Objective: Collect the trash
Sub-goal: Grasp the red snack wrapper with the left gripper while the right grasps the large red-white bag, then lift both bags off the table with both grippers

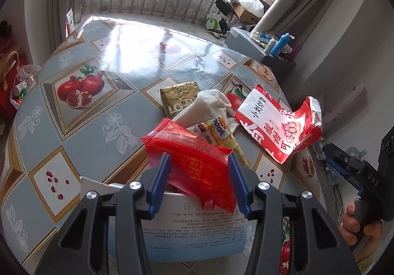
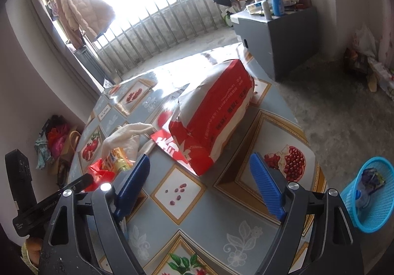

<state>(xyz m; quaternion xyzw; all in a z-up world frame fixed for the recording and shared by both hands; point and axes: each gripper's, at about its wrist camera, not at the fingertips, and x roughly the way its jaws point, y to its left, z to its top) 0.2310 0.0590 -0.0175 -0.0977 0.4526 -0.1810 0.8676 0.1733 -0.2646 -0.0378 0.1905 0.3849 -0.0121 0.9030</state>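
A red plastic wrapper [image 1: 197, 161] lies between the blue pads of my left gripper [image 1: 199, 166], and both pads touch its sides. Just behind it are a yellow snack wrapper [image 1: 219, 132], a crumpled white tissue [image 1: 209, 105] and a gold packet [image 1: 177, 97]. A large red-and-white paper bag [image 1: 275, 124] lies on the right of the table. In the right wrist view this bag [image 2: 209, 114] sits beyond my right gripper [image 2: 202, 181], which stands open over the tablecloth with nothing between its fingers.
The round table [image 1: 98, 132] has a fruit-print cloth. A printed white sheet [image 1: 192, 225] lies under the left gripper. A blue mesh basket [image 2: 371, 193] holding some trash stands on the floor at the right. A grey cabinet [image 2: 273, 36] with bottles stands behind the table.
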